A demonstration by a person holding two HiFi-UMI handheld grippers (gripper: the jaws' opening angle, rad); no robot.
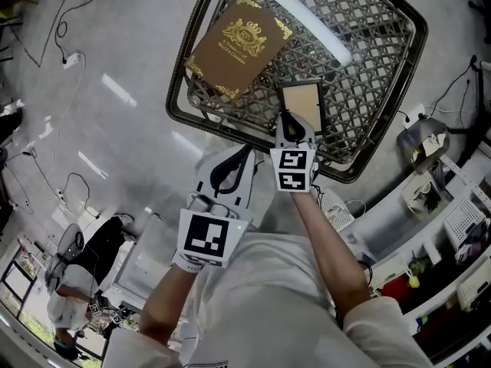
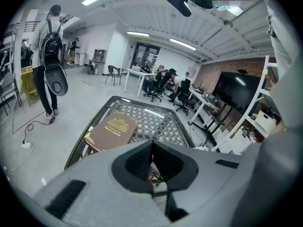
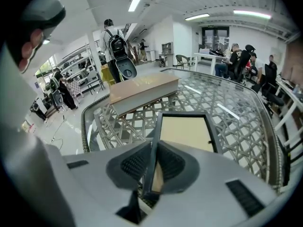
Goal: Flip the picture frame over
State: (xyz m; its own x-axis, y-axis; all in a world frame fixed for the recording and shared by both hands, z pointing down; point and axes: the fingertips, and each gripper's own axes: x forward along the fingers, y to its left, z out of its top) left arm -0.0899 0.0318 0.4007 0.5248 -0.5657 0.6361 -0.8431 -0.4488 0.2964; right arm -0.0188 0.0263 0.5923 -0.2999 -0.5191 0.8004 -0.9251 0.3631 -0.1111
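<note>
A small picture frame point(image 1: 302, 104) with a dark rim and a tan panel lies on the woven wicker table point(image 1: 383, 60), near its front edge. In the right gripper view the picture frame point(image 3: 185, 131) has its near left rim clamped between the jaws. My right gripper point(image 1: 294, 128) is shut on that rim point(image 3: 152, 162). My left gripper point(image 1: 229, 169) hangs off the table in front of its edge, shut with nothing held point(image 2: 152, 162).
A thick brown book with gold print point(image 1: 237, 47) lies on the table's left part, also seen as the book point(image 2: 111, 130) and the book point(image 3: 142, 90). Cables and a power strip point(image 1: 70, 60) lie on the floor. Shelving point(image 1: 453, 213) stands to the right. People stand and sit in the room.
</note>
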